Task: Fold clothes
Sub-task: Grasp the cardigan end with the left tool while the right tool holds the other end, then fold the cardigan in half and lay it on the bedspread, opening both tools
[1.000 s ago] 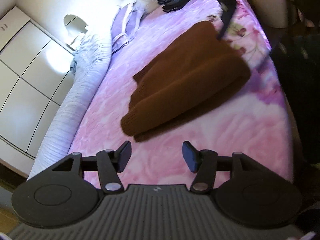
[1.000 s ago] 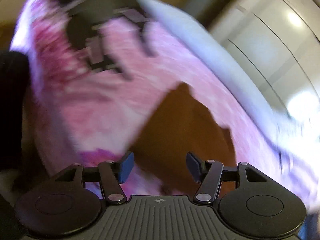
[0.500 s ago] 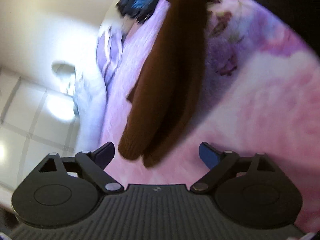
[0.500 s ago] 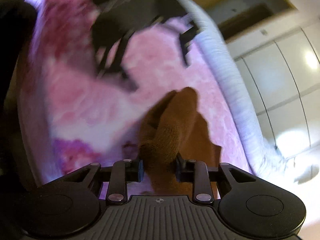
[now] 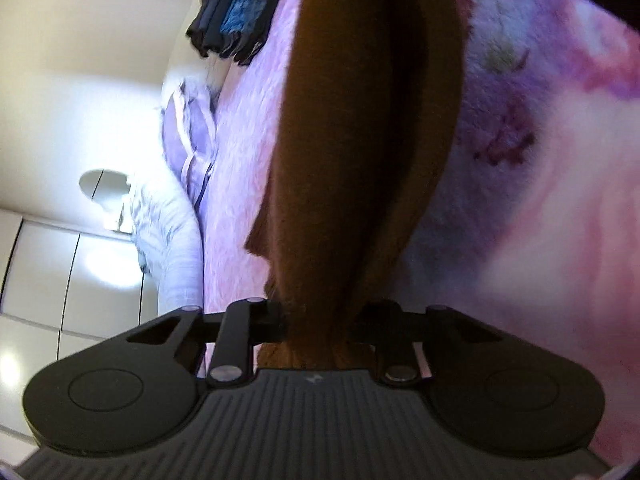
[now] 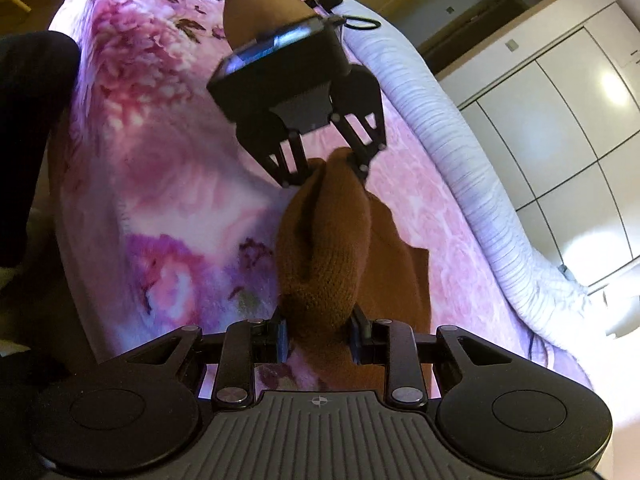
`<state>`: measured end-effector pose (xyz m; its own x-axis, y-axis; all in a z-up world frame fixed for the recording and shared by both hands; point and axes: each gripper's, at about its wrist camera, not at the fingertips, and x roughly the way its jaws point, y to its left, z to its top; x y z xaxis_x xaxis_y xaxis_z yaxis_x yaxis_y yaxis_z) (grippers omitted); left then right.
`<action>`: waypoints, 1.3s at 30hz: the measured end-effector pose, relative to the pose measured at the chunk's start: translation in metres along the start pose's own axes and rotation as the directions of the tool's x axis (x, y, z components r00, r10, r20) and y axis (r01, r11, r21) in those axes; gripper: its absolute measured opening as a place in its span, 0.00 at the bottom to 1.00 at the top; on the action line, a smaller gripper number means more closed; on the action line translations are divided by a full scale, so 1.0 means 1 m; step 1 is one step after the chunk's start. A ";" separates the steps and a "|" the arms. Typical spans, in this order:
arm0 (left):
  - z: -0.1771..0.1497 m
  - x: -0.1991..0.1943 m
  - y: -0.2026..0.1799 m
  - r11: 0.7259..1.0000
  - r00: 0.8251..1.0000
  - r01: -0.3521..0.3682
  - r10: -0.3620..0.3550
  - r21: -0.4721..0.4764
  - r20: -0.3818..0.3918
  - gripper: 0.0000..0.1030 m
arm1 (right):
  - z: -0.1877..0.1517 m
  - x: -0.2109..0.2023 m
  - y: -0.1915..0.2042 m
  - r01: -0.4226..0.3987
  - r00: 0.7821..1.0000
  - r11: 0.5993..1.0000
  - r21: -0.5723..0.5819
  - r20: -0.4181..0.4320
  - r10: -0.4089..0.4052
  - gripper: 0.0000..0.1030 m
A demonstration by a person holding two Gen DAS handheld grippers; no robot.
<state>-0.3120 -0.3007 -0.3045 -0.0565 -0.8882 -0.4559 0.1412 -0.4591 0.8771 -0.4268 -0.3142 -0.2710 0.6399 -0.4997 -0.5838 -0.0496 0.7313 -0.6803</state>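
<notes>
1. Sweater, brown knit, stretches between both grippers above the pink floral blanket.
2. Right gripper is clamped on one bunched end; left gripper is clamped on the other.
3. Only the left view shows the dark clothes pile; only the right shows a hand.

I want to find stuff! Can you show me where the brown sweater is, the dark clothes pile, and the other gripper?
brown sweater (image 6: 320, 264): right wrist view, on the bunched knit between both grippers.
dark clothes pile (image 5: 236, 12): left wrist view, on its folded middle.
left gripper (image 6: 332, 170): right wrist view, between its fingertips pinching the sweater's far end.
</notes>
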 end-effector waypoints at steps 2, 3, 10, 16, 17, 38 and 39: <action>-0.008 -0.006 0.020 0.999 1.000 -0.014 0.013 -0.050 -0.024 0.20 | 0.007 0.006 -0.016 0.026 0.999 0.999 -0.026 0.033 -0.025 0.26; -0.014 -0.007 0.032 0.997 0.999 -0.027 0.023 -0.075 -0.042 0.20 | 0.011 0.009 -0.024 0.040 0.998 0.998 -0.039 0.050 -0.038 0.26; -0.081 -0.024 0.130 0.947 0.949 -0.244 0.188 -0.211 -0.254 0.18 | 0.039 0.037 -0.085 0.139 0.978 0.982 -0.126 0.174 -0.116 0.25; -0.108 -0.085 0.146 0.909 0.880 -0.347 0.230 -0.232 -0.416 0.18 | 0.081 0.084 -0.118 0.167 0.952 0.967 -0.192 0.287 -0.107 0.24; -0.104 -0.098 0.131 0.914 0.880 -0.329 0.205 -0.237 -0.429 0.18 | 0.083 0.084 -0.111 0.152 0.949 0.970 -0.191 0.301 -0.090 0.24; -0.110 -0.266 -0.038 0.657 0.851 -0.299 -0.144 -0.692 -0.505 0.39 | -0.007 0.026 0.017 -0.183 0.972 0.959 0.216 0.188 0.143 0.28; -0.117 -0.262 -0.026 0.639 0.854 -0.311 -0.137 -0.703 -0.503 0.39 | -0.003 0.025 0.010 -0.202 0.967 0.944 0.260 0.205 0.151 0.28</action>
<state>-0.1856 -0.0548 -0.2252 0.4291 -0.6879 -0.5854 0.8029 -0.0065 0.5961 -0.4138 -0.3208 -0.2940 0.7689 -0.2778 -0.5759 0.0230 0.9121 -0.4093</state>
